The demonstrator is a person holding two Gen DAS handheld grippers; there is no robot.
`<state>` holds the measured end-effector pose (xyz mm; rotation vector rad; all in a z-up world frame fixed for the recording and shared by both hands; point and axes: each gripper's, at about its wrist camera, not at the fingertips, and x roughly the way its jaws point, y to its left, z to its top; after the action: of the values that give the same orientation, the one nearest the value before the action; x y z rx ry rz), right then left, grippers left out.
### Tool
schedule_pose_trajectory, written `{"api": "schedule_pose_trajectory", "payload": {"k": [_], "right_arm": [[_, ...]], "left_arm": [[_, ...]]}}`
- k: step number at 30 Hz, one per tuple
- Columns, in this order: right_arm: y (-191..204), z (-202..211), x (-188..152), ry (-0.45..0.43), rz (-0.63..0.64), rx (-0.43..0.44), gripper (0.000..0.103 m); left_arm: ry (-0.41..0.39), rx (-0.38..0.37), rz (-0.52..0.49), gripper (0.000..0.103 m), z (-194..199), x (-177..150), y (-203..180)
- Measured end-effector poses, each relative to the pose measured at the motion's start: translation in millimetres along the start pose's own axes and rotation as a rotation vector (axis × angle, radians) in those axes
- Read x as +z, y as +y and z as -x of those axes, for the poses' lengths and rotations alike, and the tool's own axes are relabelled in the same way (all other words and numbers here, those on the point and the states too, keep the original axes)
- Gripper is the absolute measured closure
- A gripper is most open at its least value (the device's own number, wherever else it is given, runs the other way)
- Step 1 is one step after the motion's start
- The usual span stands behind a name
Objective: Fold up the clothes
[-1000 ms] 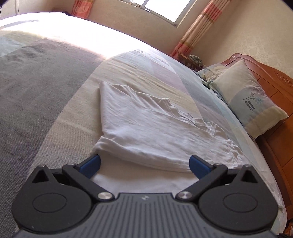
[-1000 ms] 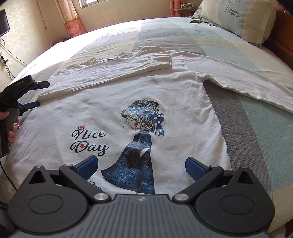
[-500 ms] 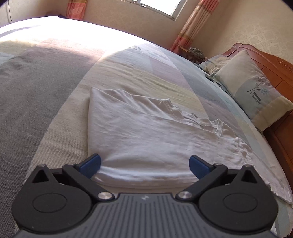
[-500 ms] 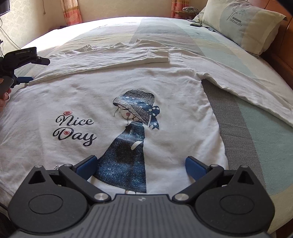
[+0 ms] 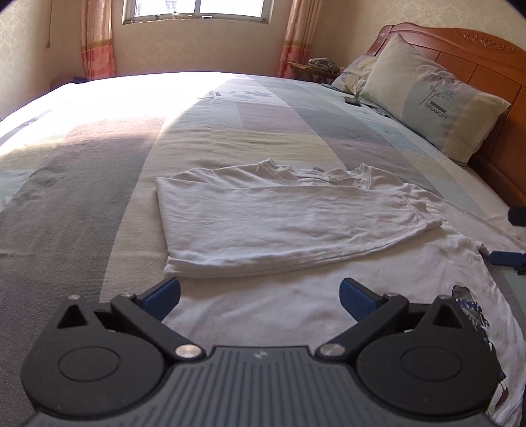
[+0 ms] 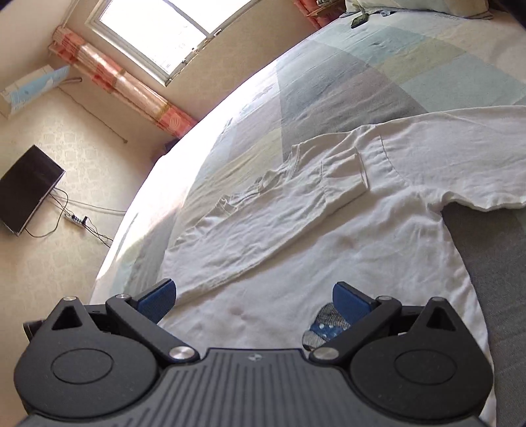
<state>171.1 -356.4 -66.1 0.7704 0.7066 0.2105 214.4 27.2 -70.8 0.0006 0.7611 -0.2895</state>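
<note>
left wrist view: left gripper [image 5: 259,292] wide open, nothing held, hovering over near edge of white shirt [image 5: 296,223]; shirt lies flat on bed [image 5: 82,197], 1 sleeve [image 5: 269,210] folded across body; pillow [image 5: 434,95] against wooden headboard [image 5: 476,56]; tip of other gripper at right edge.
right wrist view: right gripper [image 6: 253,299] wide open, empty, above shirt [image 6: 328,249] chest; blue print [image 6: 323,325] partly behind right finger; folded sleeve [image 6: 263,230] on body, other sleeve [image 6: 460,141] spread out; window [image 6: 157,29]; dark screen [image 6: 26,187] on wall.

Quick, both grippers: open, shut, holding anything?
Left gripper: open, empty, above the white shirt.
Right gripper: open, empty, above the same shirt.
</note>
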Motion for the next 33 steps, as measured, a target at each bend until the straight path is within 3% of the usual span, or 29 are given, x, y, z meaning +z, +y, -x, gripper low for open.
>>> {"api": "schedule_pose_trajectory", "payload": {"k": [4, 7, 12, 17, 21, 26, 30, 33], "right_arm": [[-25, -40, 44, -0.029, -0.101, 0.048, 0.000], [-48, -71, 58, -0.030, -0.193, 0.007, 0.000], [-72, -91, 51, -0.099, -0.285, 0.044, 0.000], [-71, -107, 60, -0.169, -0.252, 0.035, 0.000], [-57, -112, 48, -0.182, -0.207, 0.033, 0.000], [-61, -128, 66, -0.186, -0.198, 0.032, 0.000], [-58, -129, 61, -0.199, -0.150, 0.029, 0.004], [-57, -118, 44, -0.200, -0.233, 0.063, 0.006]], "left_arm": [[0.014, -0.015, 0.007, 0.001, 4, -4, 0], [0.021, -0.014, 0.008, 0.001, 5, -5, 1], [0.009, -0.014, 0.011, 0.001, 6, -4, 4], [-0.002, -0.029, 0.018, 0.001, 5, -3, 3], [-0.013, -0.047, 0.030, 0.001, 9, -5, 4], [-0.033, -0.058, 0.017, 0.001, 18, -7, 3], [-0.036, -0.066, 0.047, 0.001, 21, -11, 8], [-0.038, -0.068, 0.051, 0.001, 22, -13, 11]]}}
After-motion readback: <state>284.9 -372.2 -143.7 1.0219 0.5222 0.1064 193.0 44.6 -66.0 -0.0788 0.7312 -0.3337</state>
